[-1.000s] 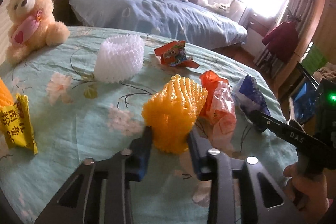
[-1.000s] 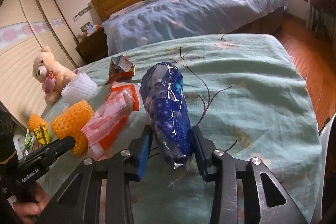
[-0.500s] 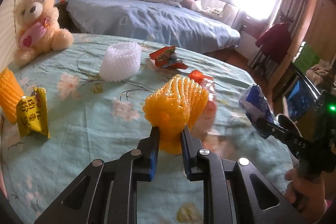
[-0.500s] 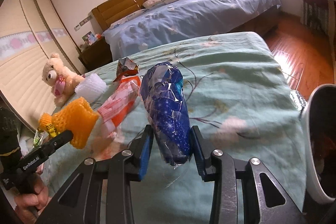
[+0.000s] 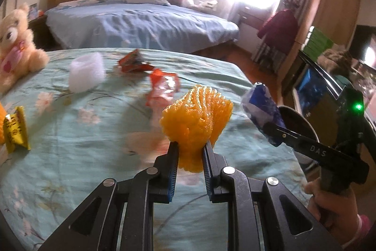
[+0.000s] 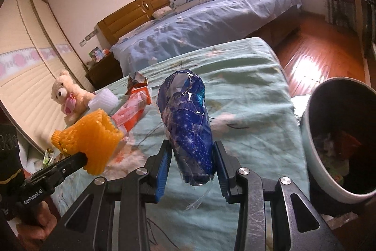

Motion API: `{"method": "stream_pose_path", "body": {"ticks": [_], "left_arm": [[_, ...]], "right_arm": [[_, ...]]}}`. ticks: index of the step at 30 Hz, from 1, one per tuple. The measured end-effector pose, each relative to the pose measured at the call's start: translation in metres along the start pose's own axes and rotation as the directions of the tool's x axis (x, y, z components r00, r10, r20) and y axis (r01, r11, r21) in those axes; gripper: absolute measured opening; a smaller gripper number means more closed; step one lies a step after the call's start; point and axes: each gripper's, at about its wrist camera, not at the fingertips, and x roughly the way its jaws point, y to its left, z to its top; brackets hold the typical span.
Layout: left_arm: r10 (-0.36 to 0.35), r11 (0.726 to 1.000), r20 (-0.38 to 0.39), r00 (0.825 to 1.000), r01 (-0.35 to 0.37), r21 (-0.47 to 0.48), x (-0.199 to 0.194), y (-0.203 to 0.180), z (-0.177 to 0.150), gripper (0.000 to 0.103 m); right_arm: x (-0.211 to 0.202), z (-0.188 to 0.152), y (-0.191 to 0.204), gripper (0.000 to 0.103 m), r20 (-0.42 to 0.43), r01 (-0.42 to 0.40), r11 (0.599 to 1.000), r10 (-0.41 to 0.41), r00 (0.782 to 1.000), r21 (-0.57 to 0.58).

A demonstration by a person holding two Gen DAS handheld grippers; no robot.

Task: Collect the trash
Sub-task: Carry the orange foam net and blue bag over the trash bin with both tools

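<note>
Right wrist, "GenRobot.AI" on left gripper (image 6: 84, 160) (white lettering)

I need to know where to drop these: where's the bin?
In the right wrist view the bin stands at the right edge, beside the bed's corner, right of the blue wrapper held in the right gripper.

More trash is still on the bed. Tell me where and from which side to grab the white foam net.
Grip the white foam net across its soft side walls, coming down from above and the near side. It stands like a short open tube on the bedspread, clear of the red wrapper beside it. The mesh looks squashy, so jaws closing across its width should likely pinch it flat.
</note>
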Motion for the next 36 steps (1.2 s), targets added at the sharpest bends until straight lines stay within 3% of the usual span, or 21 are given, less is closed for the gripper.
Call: {"method": "stream_pose_path", "body": {"ticks": [19,36], "left_arm": [[-0.109,0.983,-0.072,0.991,0.118,0.142,0.065,-0.076,0.016,0.018],[-0.169,0.957,-0.109,0.980,0.190,0.221,0.109,-0.134,0.026,0.019]], "right_arm": [[-0.061,-0.016,-0.070,0.037,0.060,0.131,0.985,-0.138,0.989,0.112],[-0.084,-0.020,-0.127,0.037,0.059,0.242,0.949,-0.258,0.964,0.200]]}}
